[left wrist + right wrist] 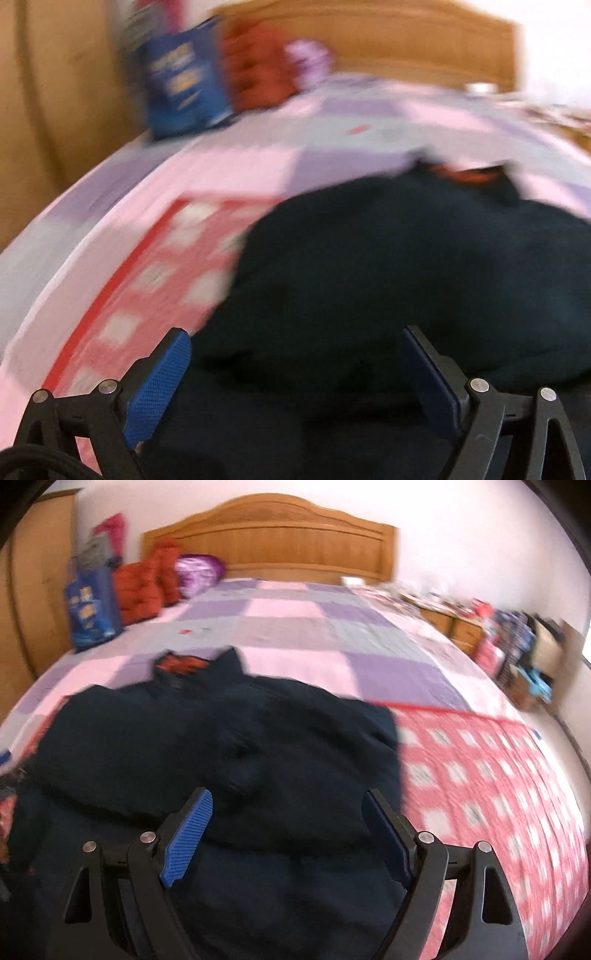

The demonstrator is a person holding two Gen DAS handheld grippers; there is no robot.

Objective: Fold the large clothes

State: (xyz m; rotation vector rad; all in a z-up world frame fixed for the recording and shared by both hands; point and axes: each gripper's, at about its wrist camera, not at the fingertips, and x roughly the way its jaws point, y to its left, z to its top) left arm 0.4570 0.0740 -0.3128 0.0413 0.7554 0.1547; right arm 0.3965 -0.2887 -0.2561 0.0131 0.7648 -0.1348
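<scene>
A large dark navy jacket (221, 746) with an orange-red collar lining (184, 666) lies spread on the bed, collar toward the headboard. My right gripper (288, 797) hovers over its lower part, blue pads wide apart and nothing between them. In the left wrist view the picture is blurred; the same jacket (406, 266) fills the lower right. My left gripper (295, 339) stands open above the jacket's left edge, with no cloth pinched between its pads.
The bed carries a pink and purple checked quilt (295, 627) and a red patterned blanket (480, 775). A blue bag (92, 609), an orange-red cushion (147, 583) and a purple bundle (199, 570) sit by the wooden headboard (280, 542). Cluttered drawers (461, 624) stand on the right.
</scene>
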